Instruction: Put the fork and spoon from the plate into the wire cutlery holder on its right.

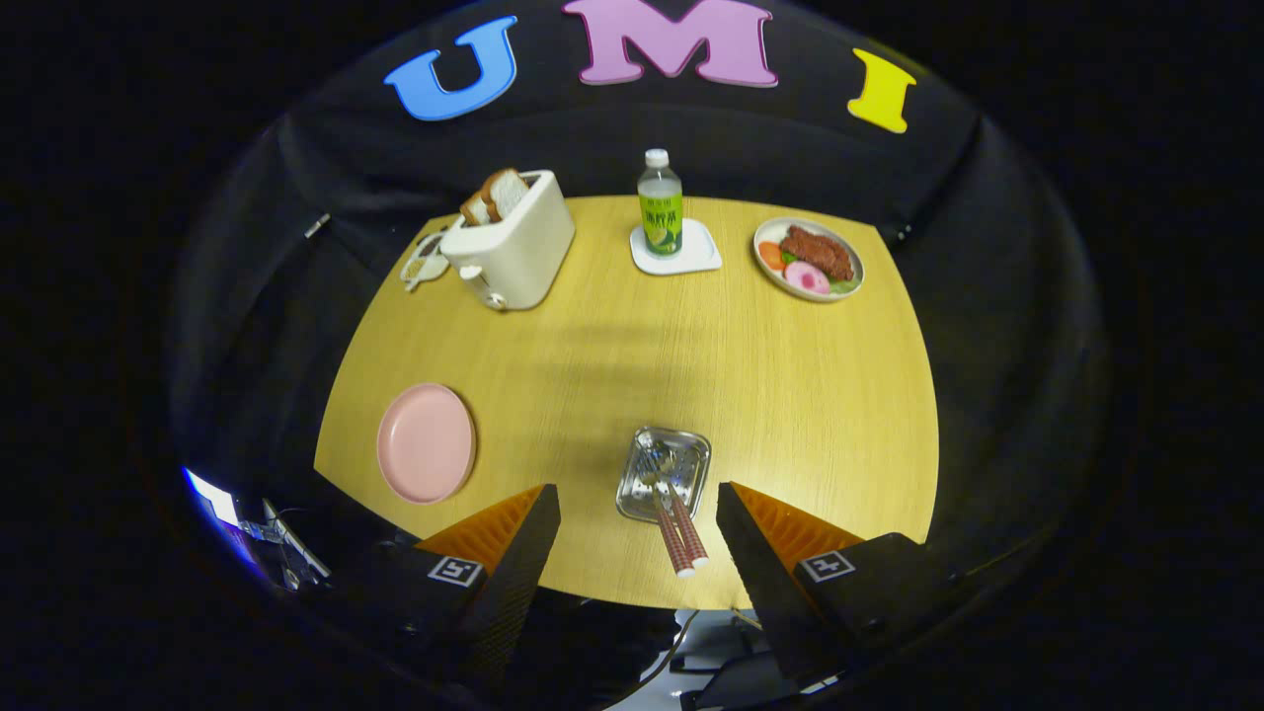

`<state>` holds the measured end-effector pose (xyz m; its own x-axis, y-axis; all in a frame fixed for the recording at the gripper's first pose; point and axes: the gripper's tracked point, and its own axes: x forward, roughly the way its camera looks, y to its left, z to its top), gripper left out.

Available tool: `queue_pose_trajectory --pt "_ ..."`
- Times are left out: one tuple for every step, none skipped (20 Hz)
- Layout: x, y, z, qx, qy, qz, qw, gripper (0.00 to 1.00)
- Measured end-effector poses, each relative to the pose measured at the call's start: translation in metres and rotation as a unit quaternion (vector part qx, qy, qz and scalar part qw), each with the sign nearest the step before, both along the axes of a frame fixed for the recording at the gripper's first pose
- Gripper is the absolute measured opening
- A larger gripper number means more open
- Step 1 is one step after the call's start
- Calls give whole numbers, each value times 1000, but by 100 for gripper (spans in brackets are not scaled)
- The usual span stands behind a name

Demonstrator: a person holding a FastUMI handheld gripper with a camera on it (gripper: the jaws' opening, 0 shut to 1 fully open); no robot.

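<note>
Worktop (pixel 750 395): mid frame. Hand-held gripper (pixel 637 489): lower frame, fingers spread wide, nothing held. Pink plate (pixel 427 442): lower left, seen bare. Wire cutlery holder (pixel 691 449): lower centre, between fingers. Fork (pixel 649 462), spoon (pixel 670 460) lodged inside, handles out. End state judged met; no grasp called for.

The gripper (pixel 637 504) is hovering with its fingers apart, gripping nothing. Between them, just ahead, a metal tray (pixel 664 474) is sitting on the table (pixel 770 395), holding the fork (pixel 660 504) and spoon (pixel 679 509) side by side. A plate (pixel 426 442) is lying left of the left finger. Far beyond, a toaster (pixel 513 252), a bottle (pixel 660 207) on a coaster (pixel 676 259) and a food plate (pixel 810 259) are standing.
</note>
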<state>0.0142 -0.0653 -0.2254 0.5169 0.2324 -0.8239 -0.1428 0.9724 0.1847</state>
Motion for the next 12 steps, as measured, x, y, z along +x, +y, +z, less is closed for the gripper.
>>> queue_pose_trajectory --pt "4 3 12 -4 -37 -7 999 100" --pt "7 5 26 -8 -74 -12 997 100" --pt "10 7 38 -13 -111 -14 994 100" --pt "14 7 51 -21 -149 -16 988 100" --pt "20 10 60 -28 -186 -18 982 100" --pt "26 11 72 -34 -219 -22 975 100" --pt "26 11 87 -42 -248 -25 968 100" --pt "25 9 103 -49 -273 -27 960 100" --pt "25 8 117 -56 -294 -30 954 98" --pt "24 8 133 -57 -313 -35 947 98" --pt "22 8 145 -50 -332 -39 941 98" --pt "23 8 158 -41 -346 -43 936 98"
